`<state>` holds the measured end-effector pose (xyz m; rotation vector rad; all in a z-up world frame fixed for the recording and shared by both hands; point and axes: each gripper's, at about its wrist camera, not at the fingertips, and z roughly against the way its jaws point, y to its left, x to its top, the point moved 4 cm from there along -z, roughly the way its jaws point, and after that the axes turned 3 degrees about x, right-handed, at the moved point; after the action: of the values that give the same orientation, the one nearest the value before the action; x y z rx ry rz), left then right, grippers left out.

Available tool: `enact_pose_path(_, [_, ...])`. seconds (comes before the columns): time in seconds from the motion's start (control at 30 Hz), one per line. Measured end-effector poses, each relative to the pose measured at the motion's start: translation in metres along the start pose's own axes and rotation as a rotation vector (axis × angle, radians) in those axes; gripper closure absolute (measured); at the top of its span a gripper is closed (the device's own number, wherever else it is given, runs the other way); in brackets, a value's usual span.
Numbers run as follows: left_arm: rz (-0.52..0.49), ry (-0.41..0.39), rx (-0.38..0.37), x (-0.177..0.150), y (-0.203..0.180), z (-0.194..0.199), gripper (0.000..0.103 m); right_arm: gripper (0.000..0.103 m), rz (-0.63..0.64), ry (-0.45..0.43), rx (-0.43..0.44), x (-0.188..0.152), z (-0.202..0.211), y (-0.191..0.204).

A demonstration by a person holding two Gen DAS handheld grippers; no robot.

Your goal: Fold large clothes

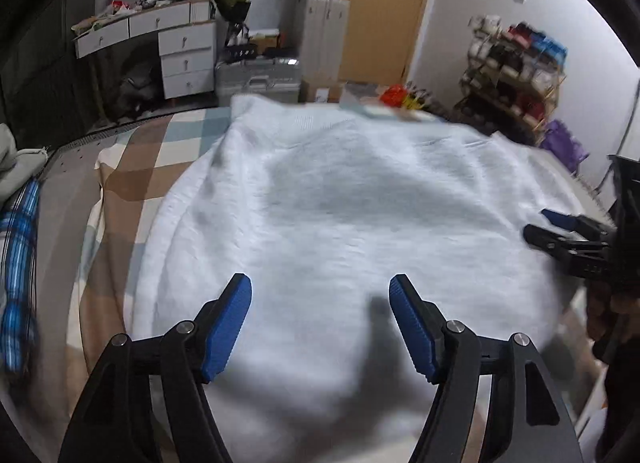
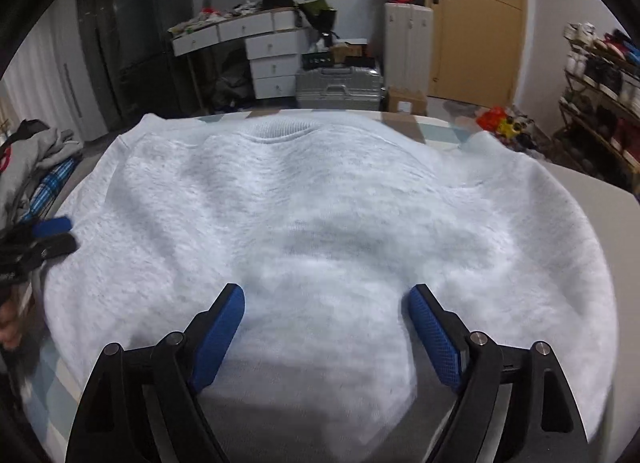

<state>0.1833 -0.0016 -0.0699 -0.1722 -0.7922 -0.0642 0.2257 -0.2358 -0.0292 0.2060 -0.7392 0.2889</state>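
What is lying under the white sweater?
Under the white sweater a checked brown, blue and cream sheet shows at its far and left edges. Whatever lies beneath its middle is covered, so I cannot tell.

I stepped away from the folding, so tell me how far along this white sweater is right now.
Done: the white sweater lies spread on the checked bedsheet, its collar at the far edge. In hand: nothing; the left gripper and right gripper both stand open above the fabric, gripping none of it. Left: every fold, since no folded-over edge shows. The pile of clothes beside it also looks unfolded.
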Motion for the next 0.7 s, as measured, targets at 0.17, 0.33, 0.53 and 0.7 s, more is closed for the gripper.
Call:
enact_pose_path(0.17, [-0.080,-0.014,-0.031,-0.016,-0.030,-0.006,0.035,0.004,0.017,-0.058,0.127,-0.007,0.025,0.041])
enact_pose_path(0.33, [-0.169,0.054,0.049,-0.032,-0.028,-0.029,0.035,0.000,0.089,0.029,0.047,-0.024,-0.014,0.042])
enact_pose_path(0.53, [-0.111,0.069,0.052,-0.042,-0.009,-0.016,0.035,0.000,0.090,0.039,0.033,-0.024,-0.019,0.044])
enact_pose_path(0.7, [0.035,0.053,0.082,-0.060,0.004,0.012,0.035,0.000,0.080,0.030,0.037,-0.032,-0.016,0.053])
